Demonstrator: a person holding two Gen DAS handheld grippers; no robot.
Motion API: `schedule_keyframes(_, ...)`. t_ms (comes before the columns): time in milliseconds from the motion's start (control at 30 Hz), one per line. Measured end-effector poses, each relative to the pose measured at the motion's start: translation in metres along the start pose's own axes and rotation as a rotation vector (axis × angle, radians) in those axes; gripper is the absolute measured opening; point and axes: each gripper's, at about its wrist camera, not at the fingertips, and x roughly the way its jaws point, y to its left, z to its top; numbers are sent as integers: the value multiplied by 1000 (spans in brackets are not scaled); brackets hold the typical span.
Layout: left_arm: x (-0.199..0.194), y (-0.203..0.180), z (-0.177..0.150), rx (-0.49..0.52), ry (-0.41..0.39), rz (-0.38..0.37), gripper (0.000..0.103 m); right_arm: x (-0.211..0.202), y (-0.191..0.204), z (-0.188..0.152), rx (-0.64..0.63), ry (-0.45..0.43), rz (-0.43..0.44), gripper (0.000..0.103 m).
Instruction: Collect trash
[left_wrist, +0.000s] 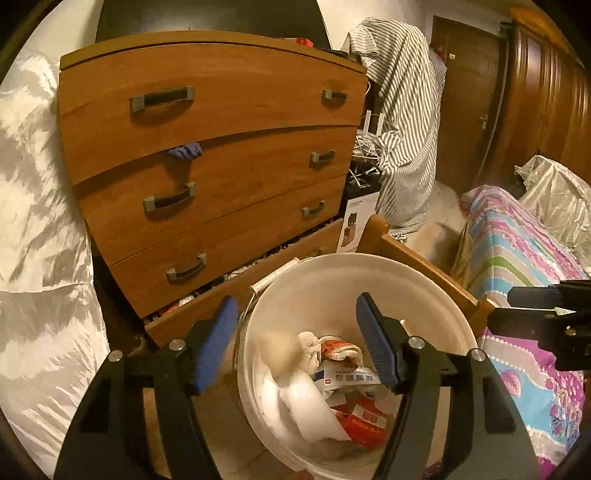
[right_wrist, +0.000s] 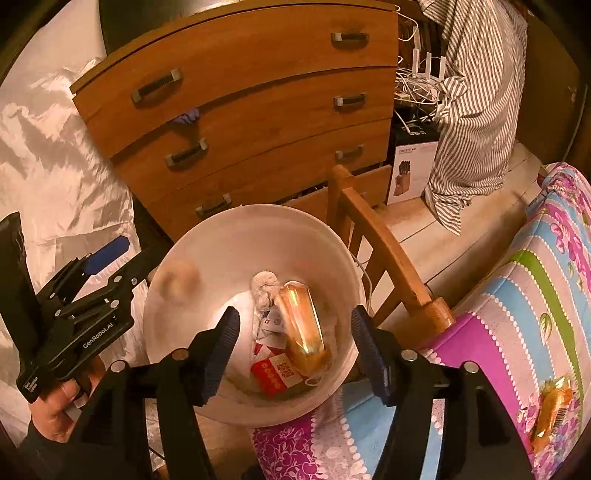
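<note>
A white bucket (left_wrist: 436, 295) stands on the floor between the dresser and the bed, holding white tissue (left_wrist: 310, 410), a red carton (left_wrist: 364, 419) and printed packets. My left gripper (left_wrist: 295, 314) hangs over it, open, nothing between its blue pads; a blurred pale wad (left_wrist: 277, 352) is in the air just under them. In the right wrist view my right gripper (right_wrist: 295, 317) is open over the same bucket (right_wrist: 221, 236), with a blurred amber wrapper (right_wrist: 301, 325) below its pads, free of them. The pale wad (right_wrist: 179, 282) shows blurred by the bucket's left wall.
A wooden dresser (left_wrist: 221, 147) with its bottom drawer ajar stands behind the bucket. A wooden chair back (right_wrist: 384, 251) sits at the bucket's right. The flowered bed cover (right_wrist: 535, 295) carries another amber wrapper (right_wrist: 550, 410). White bedding (left_wrist: 37, 221) fills the left.
</note>
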Motion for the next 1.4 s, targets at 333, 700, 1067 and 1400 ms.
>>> schedule_keyframes(333, -49, 3, -4, -28, -101, 32, 91, -47, 2, -31, -1, -168, 49, 67)
schedule_keyframes(700, -142, -15, -41, -17, -250, 53, 98, -139, 23, -123, -83, -439, -18, 81)
schedule_keyframes(1067, -183, -42, -72, 38, -299, -4, 98, -180, 15, -186, -58, -553, -57, 85)
schedule_keyframes(1400, -201, -55, -82, 52, -312, -26, 97, -191, 14, -184, -51, -570, -48, 86)
